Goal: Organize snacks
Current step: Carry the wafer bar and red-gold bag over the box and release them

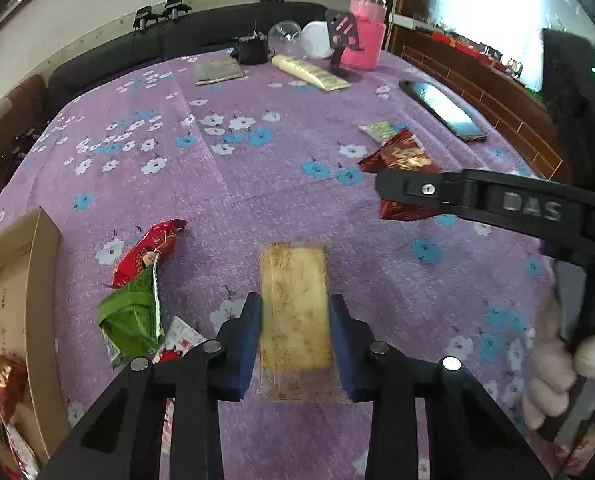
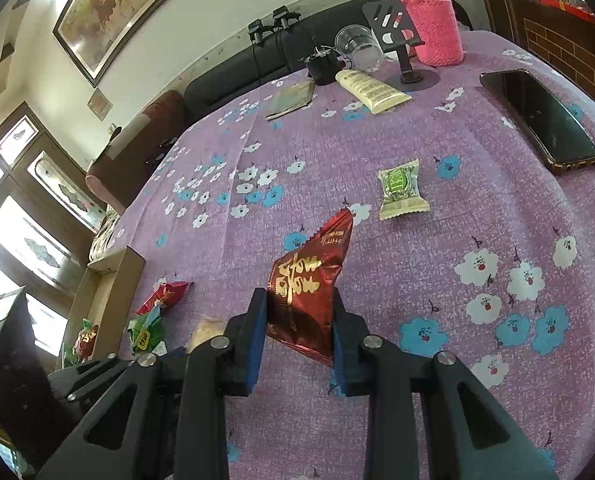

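On the purple flowered cloth lies a beige cake in clear wrap [image 1: 293,272]; my left gripper [image 1: 295,304] is shut on it, a blue pad pressed against each long side. My right gripper [image 2: 299,300] is shut on a dark red snack packet [image 2: 309,272] with gold lettering, held above the cloth. In the left wrist view that packet [image 1: 401,156] shows at the right, behind the right gripper's black finger. A cardboard box [image 1: 37,280] with a few packets inside stands at the left edge. A red packet [image 1: 149,252] and a green packet [image 1: 131,316] lie beside the box.
A small green-and-white candy [image 2: 401,188] lies beyond the held packet. A phone [image 2: 541,120] lies at the right edge. A cream tube [image 2: 371,90], a black stand [image 2: 401,40], a clear cup [image 2: 357,46] and a pink-sleeved bottle [image 2: 433,28] crowd the far edge. A white-gloved hand [image 1: 553,360] grips the right tool.
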{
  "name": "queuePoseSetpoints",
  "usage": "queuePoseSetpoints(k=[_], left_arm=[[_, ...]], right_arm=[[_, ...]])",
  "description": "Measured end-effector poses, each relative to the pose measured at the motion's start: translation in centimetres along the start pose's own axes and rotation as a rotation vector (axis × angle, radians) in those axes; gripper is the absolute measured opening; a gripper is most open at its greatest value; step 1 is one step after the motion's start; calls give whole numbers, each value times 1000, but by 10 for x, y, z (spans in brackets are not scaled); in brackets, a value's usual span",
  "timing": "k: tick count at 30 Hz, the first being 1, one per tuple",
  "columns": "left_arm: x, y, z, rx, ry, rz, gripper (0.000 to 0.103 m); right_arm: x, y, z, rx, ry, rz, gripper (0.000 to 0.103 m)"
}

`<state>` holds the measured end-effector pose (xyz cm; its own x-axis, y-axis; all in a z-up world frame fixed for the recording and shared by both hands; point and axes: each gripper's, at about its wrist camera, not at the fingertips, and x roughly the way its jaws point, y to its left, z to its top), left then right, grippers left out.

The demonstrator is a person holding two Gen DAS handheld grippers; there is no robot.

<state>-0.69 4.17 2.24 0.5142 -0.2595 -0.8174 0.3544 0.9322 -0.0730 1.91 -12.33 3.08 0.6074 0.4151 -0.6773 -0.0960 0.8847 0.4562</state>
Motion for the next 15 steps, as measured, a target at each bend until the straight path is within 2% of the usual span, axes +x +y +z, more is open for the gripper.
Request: queuePoseSetpoints(k=[3, 8, 12, 15], left_arm=[[-10, -1, -3, -13, -19, -18, 35], [-46, 17, -15, -110, -80, -86, 35], [-84, 53, -33, -236, -148, -102, 35], [-109, 87, -52, -334, -192, -80, 35]], right_arm=[[-2, 0, -1, 0, -12, -1, 27], [-4, 5, -2, -16, -27, 27, 27], [-4, 14, -5, -45, -29, 42, 27], [-5, 24, -7, -59, -25, 37, 27]])
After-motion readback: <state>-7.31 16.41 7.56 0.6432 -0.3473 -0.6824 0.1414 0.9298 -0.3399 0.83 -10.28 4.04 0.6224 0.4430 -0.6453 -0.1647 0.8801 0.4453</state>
